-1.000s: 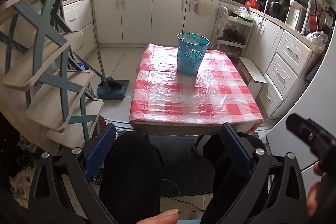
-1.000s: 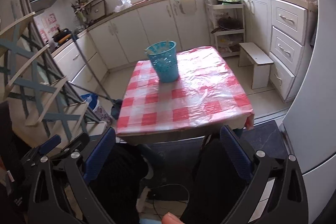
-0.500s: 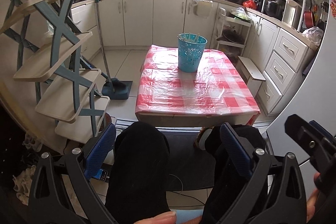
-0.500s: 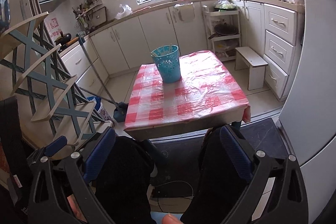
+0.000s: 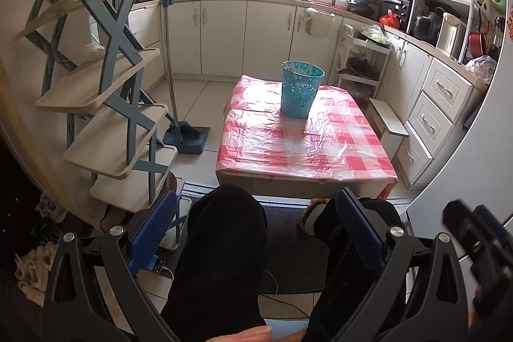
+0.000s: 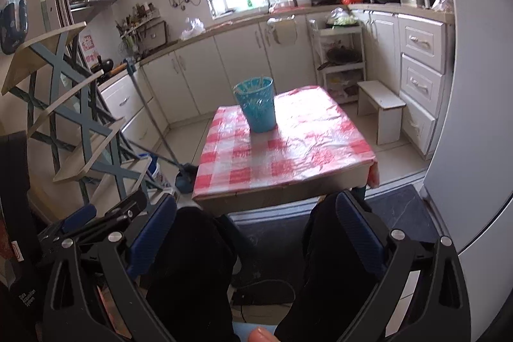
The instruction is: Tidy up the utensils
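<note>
Sitting back from the tabletop, the person holds both tools low over the knees, with nothing between the fingers of either: the left hand-held gripper is spread wide and empty, and the right hand-held gripper likewise. The blue basket stands toward the far edge of the checked cloth, at about 12 o'clock in both views, with the tips of a few utensils showing above its rim. No loose utensil is visible on the cloth, so the sorting looks finished, or else not begun. To do well here, I judge it best to keep both tools level and apart, clear of the table edge, and to approach the basket from above rather than from the side, since it looks light and may tip.
</note>
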Available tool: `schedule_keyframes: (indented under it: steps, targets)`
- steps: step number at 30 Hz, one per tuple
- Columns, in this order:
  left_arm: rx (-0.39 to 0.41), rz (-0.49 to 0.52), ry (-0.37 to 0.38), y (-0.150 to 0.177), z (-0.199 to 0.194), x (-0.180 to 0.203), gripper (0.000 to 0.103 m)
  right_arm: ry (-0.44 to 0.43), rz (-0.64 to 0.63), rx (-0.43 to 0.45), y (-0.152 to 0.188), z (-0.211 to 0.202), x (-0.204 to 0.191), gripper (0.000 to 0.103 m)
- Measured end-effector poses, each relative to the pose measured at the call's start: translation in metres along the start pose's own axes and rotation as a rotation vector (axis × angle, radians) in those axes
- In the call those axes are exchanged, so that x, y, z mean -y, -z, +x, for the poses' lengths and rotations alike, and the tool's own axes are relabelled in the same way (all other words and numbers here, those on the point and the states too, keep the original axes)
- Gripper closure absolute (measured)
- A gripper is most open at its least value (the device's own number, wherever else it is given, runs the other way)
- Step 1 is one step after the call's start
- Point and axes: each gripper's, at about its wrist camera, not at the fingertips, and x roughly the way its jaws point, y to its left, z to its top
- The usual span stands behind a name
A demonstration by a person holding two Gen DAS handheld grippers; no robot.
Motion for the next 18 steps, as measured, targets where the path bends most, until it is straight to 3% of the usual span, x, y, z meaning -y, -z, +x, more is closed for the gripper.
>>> schedule_keyframes:
  steps: [18]
  targets:
    - [-0.007, 0.001, -0.008, 0.0037, 0.0010, -0.0007, 0.008, 0.013, -0.030, -0.036, 0.0083, 0.0062, -0.0052, 0.007]
